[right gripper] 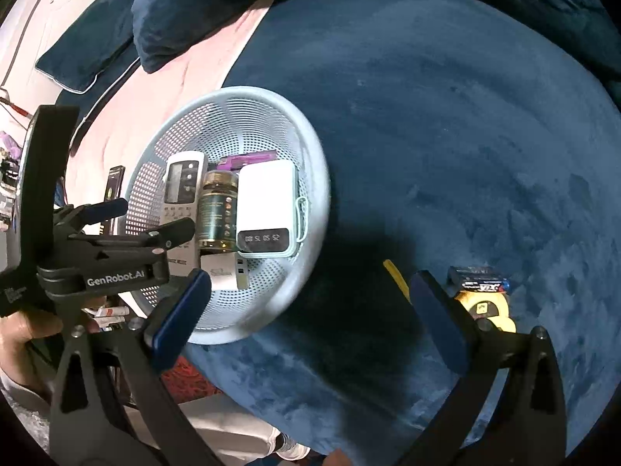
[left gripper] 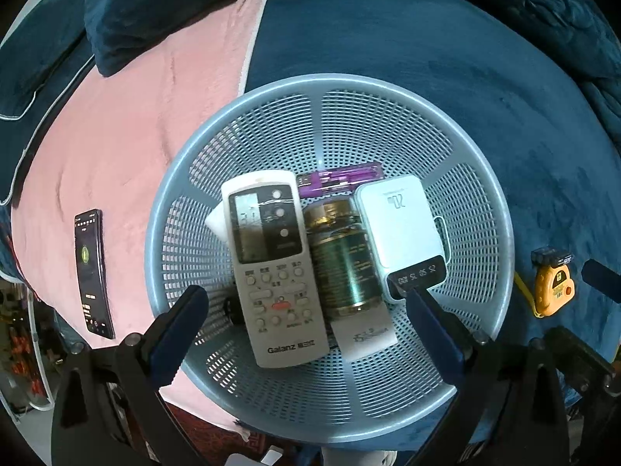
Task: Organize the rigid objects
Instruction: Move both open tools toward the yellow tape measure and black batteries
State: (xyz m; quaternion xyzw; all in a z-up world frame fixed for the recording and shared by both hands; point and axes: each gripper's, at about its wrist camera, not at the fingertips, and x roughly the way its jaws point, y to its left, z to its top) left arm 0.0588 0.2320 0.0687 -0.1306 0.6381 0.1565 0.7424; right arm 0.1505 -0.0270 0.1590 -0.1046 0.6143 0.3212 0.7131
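A pale blue mesh basket (left gripper: 388,89) (right gripper: 314,178) rests on the bed. In it lie a white Galanz remote (left gripper: 271,264) (right gripper: 182,190), a green jar (left gripper: 343,260) (right gripper: 217,209), a white power bank (left gripper: 403,229) (right gripper: 266,202), a purple case (left gripper: 341,180) (right gripper: 246,161) and a white box (left gripper: 365,334) (right gripper: 221,273). My left gripper (left gripper: 302,299) hovers open above the basket's near side, nothing between its fingers. My right gripper (right gripper: 310,283) stands open over the blue blanket, right of the basket. A yellow tape measure (left gripper: 553,287) (right gripper: 487,306) lies just beyond its right finger (right gripper: 438,322).
A black phone (left gripper: 91,272) (right gripper: 114,184) with a lit screen lies on the pink blanket (left gripper: 116,147) left of the basket. A dark blue pillow (left gripper: 163,11) (right gripper: 186,7) sits at the back. A small blue packet (right gripper: 479,277) rests behind the tape measure. A hand (right gripper: 27,330) holds the left gripper.
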